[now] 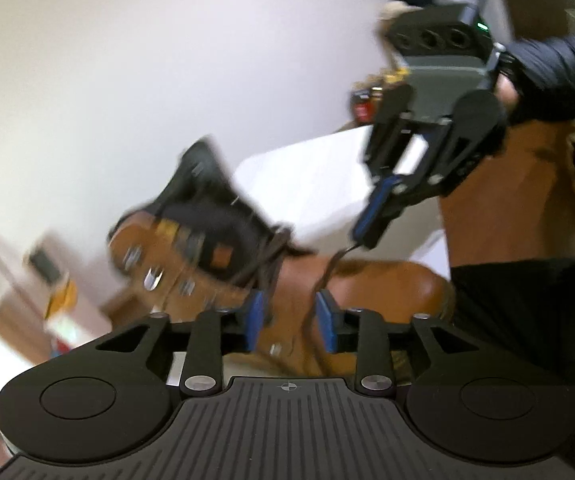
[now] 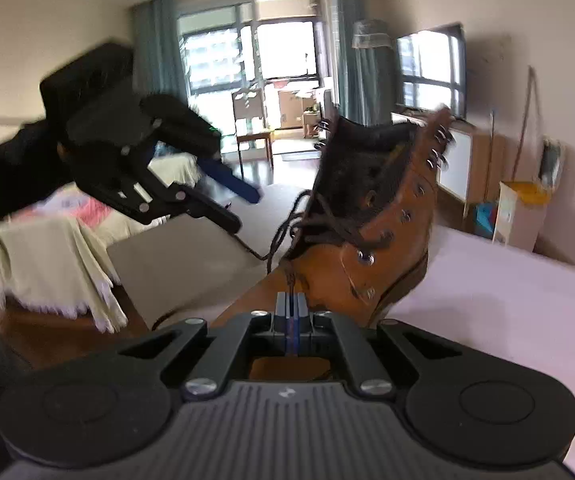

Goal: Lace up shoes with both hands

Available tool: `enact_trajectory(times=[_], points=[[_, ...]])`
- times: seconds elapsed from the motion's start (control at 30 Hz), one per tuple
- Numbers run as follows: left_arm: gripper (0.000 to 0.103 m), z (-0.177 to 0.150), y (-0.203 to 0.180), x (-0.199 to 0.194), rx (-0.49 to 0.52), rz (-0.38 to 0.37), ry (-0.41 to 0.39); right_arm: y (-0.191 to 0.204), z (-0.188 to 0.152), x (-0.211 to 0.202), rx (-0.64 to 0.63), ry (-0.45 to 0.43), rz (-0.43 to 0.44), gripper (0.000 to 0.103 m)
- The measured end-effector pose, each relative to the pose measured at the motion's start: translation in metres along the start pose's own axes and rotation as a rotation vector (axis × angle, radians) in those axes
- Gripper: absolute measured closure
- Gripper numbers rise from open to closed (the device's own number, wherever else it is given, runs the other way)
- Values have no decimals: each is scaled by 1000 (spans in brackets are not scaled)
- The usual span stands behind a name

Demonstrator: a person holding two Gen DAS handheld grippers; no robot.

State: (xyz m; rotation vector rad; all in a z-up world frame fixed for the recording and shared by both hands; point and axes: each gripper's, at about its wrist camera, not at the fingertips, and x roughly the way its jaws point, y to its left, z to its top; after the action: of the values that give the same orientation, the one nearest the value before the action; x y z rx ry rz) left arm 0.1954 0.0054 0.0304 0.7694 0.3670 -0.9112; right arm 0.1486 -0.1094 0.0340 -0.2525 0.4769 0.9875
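A tan leather boot (image 2: 387, 240) with a dark tongue, metal eyelets and dark brown laces (image 2: 319, 224) stands on a white surface (image 2: 507, 300); it also shows in the left wrist view (image 1: 367, 284). My right gripper (image 2: 292, 300) is shut on a lace end right over the boot's toe. It shows in the left wrist view (image 1: 367, 236), fingers together, a lace hanging from its tip. My left gripper (image 1: 291, 316) is open, its blue pads either side of the laces above the boot's front. In the right wrist view it (image 2: 243, 208) hovers left of the boot.
The person's arm in a dark sleeve (image 1: 547, 72) is at the right. A cloth-covered sofa (image 2: 47, 256) is to the left. A chair (image 2: 251, 120), a TV (image 2: 431, 68), a cabinet (image 2: 471, 168) and boxes (image 2: 519, 216) stand behind the boot.
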Motion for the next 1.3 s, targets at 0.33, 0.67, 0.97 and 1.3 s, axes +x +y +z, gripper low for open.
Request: enact_trajectory(times=[0.33,0.67,0.97,1.3], points=[[74,11,-18,41,155,-70,29,12,7,7,-143,40,-45,101],[100,14,-7,38,49,30,15,1,6,11,-87,-13,-59,100],[100,35,21,49,-4,215,118,-32,8,11,136,-154,-235,95],[100,53,15,81,63,213,277,-40,8,28,165,-183,-244,94]])
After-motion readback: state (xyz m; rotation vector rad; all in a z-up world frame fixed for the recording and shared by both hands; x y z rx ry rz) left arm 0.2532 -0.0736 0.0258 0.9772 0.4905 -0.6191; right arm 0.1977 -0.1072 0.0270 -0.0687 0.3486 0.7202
